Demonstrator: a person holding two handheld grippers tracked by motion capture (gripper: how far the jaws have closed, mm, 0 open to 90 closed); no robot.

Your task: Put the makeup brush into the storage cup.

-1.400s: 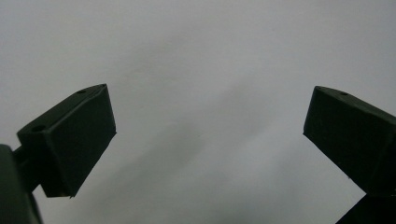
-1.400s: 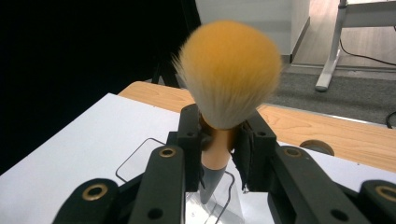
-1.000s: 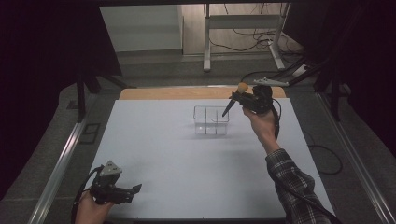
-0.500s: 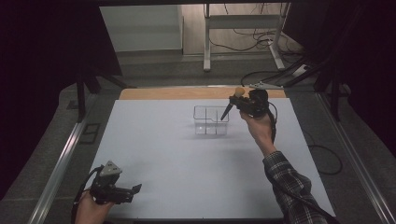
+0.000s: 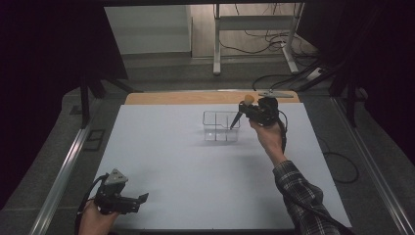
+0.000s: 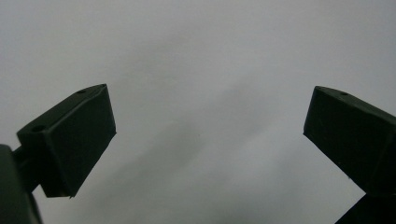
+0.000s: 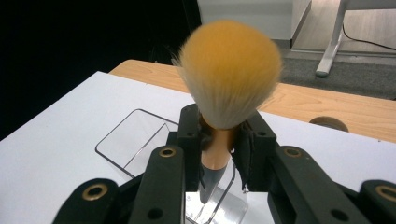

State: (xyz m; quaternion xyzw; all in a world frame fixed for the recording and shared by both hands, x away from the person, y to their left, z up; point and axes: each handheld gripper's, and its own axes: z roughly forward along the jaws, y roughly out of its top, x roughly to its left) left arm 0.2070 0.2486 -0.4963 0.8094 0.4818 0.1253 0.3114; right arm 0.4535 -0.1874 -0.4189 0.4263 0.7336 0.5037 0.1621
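Note:
A makeup brush (image 5: 248,100) with an orange, white-tipped bristle head (image 7: 229,70) stands with its head up and its dark handle pointing down. My right gripper (image 5: 246,108) is shut on its orange neck (image 7: 217,149). The handle's lower end reaches into the right part of a clear plastic organizer (image 5: 219,128) at the table's far middle; its open compartments (image 7: 135,135) lie just below the jaws. My left gripper (image 5: 139,199) rests low at the near left corner, jaws wide open over bare white tabletop (image 6: 210,135).
The white tabletop (image 5: 195,171) spreads between the two hands. A wooden strip (image 5: 186,98) runs along its far edge, with a round hole (image 7: 329,123) in it. Metal rails (image 5: 63,171) flank both sides. Desk legs and cables (image 5: 264,39) lie on the floor beyond.
My right hand has sunk slightly with the brush, and the handle tip now sits lower in the organizer. The left gripper has not moved.

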